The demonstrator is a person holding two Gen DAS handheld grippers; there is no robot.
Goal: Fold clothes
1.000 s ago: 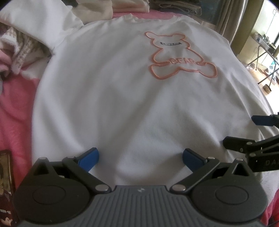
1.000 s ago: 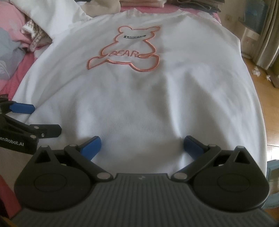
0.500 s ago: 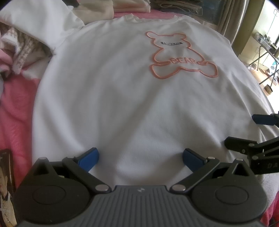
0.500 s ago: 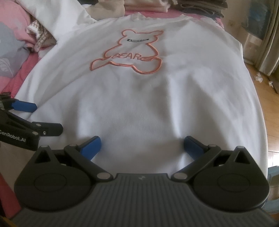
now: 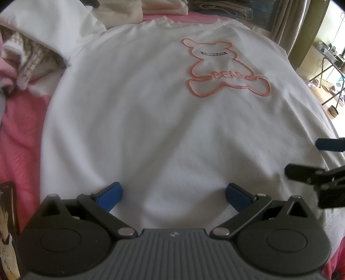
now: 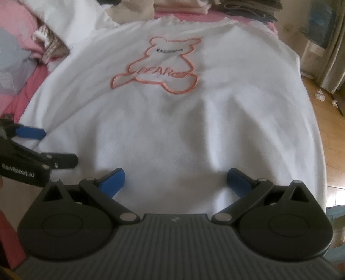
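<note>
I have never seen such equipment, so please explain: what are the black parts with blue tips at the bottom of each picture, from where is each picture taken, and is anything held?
There is no robot arm here. A person holds one two-finger gripper in each hand, and each gripper carries a camera that looks forward along its fingers. One picture comes from the left gripper, the other from the right gripper. Each also shows at the edge of the other's picture.

The blue tips are the finger pads. Both grippers are wide open and hold nothing.

Before them lies a white sweatshirt, spread flat, front up, with an orange bear outline and the word BEAR. It lies on a pink bed cover. Other clothes are piled behind it.
</note>
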